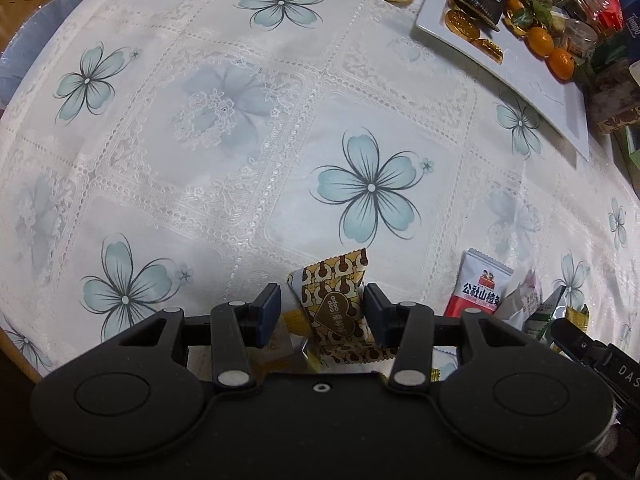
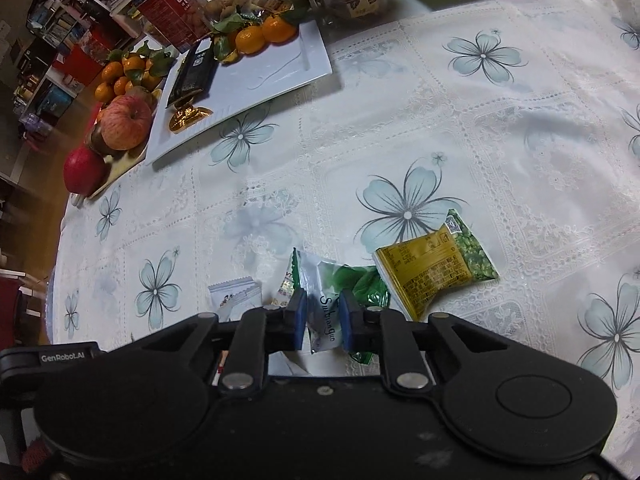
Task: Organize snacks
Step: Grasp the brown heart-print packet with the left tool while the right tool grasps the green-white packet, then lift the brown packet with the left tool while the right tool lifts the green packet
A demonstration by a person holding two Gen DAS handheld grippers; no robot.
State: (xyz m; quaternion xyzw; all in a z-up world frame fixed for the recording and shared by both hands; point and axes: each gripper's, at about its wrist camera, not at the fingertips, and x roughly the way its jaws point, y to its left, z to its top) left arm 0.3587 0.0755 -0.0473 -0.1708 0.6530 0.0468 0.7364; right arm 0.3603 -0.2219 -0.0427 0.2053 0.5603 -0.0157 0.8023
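Note:
In the left wrist view my left gripper [image 1: 320,310] is open, its blue pads on either side of a brown-and-cream patterned snack packet [image 1: 340,304]; the right pad is close to it, the left pad stands apart. A red-and-white snack packet [image 1: 478,288] and a few more wrappers [image 1: 536,312] lie to the right. In the right wrist view my right gripper [image 2: 323,322] is shut on a green-and-white snack packet [image 2: 332,296]. A yellow-green pea snack packet [image 2: 436,268] lies just right of it and a small white packet [image 2: 236,294] to the left.
A white rectangular plate [image 2: 272,76] at the back holds a black packet [image 2: 194,72], gold-wrapped sweets [image 2: 188,118] and tangerines [image 2: 260,34]. A tray of apples and tangerines [image 2: 120,120] sits at the left table edge. Jars and boxes crowd the far edge [image 2: 192,4]. The flowered tablecloth [image 1: 240,140] covers the table.

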